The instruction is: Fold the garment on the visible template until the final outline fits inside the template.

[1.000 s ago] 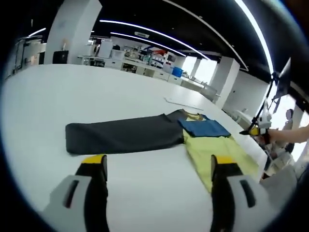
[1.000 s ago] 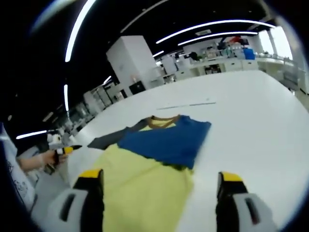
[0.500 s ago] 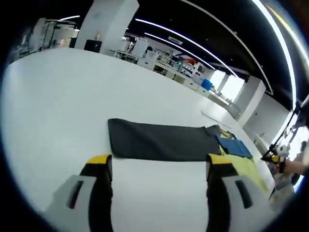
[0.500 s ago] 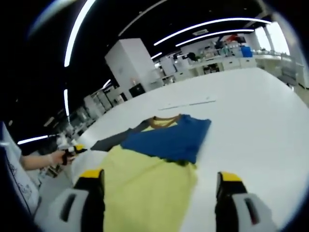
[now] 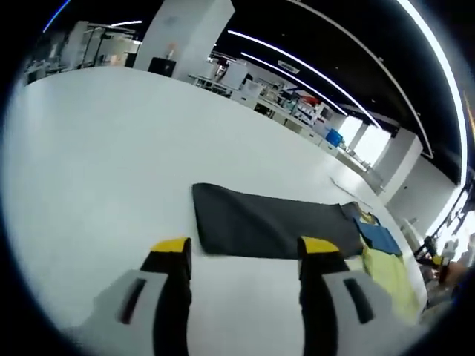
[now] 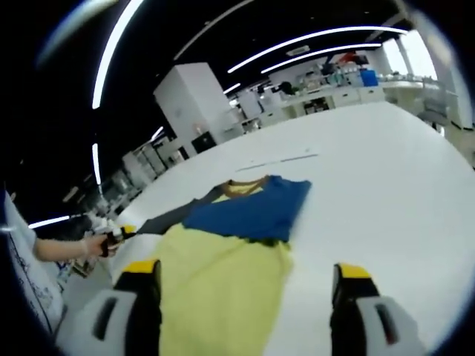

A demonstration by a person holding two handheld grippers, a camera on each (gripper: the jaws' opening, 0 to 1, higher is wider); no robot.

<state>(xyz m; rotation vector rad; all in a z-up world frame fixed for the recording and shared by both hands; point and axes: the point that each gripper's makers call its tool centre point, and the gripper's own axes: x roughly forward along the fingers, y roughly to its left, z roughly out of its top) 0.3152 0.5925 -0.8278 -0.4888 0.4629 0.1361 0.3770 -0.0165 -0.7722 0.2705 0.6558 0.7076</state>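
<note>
A garment lies flat on the white table [image 5: 104,148]. It has a long dark grey part [image 5: 274,228], a blue panel [image 6: 252,211] and a yellow panel [image 6: 219,285], with a tan collar [image 6: 241,185]. My left gripper [image 5: 245,252] stands open just short of the grey part's near edge, with nothing between its jaws. At the yellow end my right gripper [image 6: 246,271] is open, its left jaw over the yellow cloth and its right jaw over bare table. The blue panel [image 5: 378,237] and yellow panel [image 5: 393,274] also lie at the right of the left gripper view.
A thin pale strip [image 6: 280,159] lies on the table beyond the collar. A hand holding the left gripper [image 6: 111,239] shows at the left of the right gripper view. Desks, shelves and white columns [image 6: 194,100] stand far behind the table.
The left gripper view has swung towards the grey end of the garment, and its jaws stand a little closer together. The right gripper view has barely shifted. The garment lies as before.
</note>
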